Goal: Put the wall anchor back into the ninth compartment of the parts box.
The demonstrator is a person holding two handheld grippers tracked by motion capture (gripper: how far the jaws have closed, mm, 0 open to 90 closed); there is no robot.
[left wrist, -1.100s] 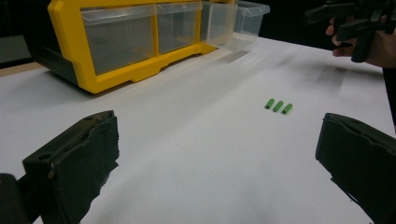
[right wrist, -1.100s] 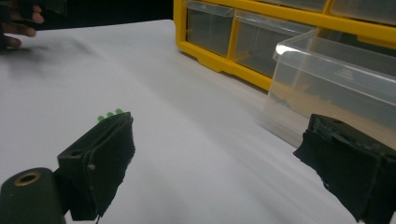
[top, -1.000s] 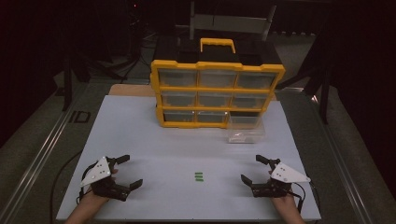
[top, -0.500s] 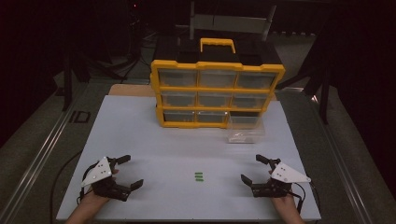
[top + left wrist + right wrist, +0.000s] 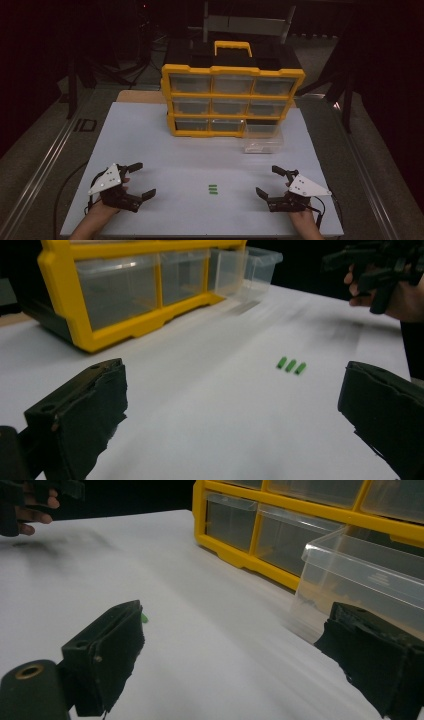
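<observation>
Three small green pieces (image 5: 213,189) (image 5: 291,365) lie side by side on the white table, midway between my two grippers. My left gripper (image 5: 138,179) (image 5: 232,410) rests open at the front left, its jaws wide apart with nothing between them. At the front right my right gripper (image 5: 270,181) (image 5: 250,655) is open too and holds nothing. One green piece (image 5: 144,617) peeks out beside its left jaw. A clear plastic drawer (image 5: 263,141) (image 5: 370,580) stands pulled out on the table in front of the yellow organizer (image 5: 233,100) (image 5: 135,290).
The yellow organizer, with its clear drawers and a yellow handle on top, stands at the back middle of the white table (image 5: 150,140). The lower right slot is without its drawer. Dark floor and metal rails surround the table.
Both grippers stay almost still at the front corners; the left one has shifted very slightly. The green pieces and the drawer have not moved.
</observation>
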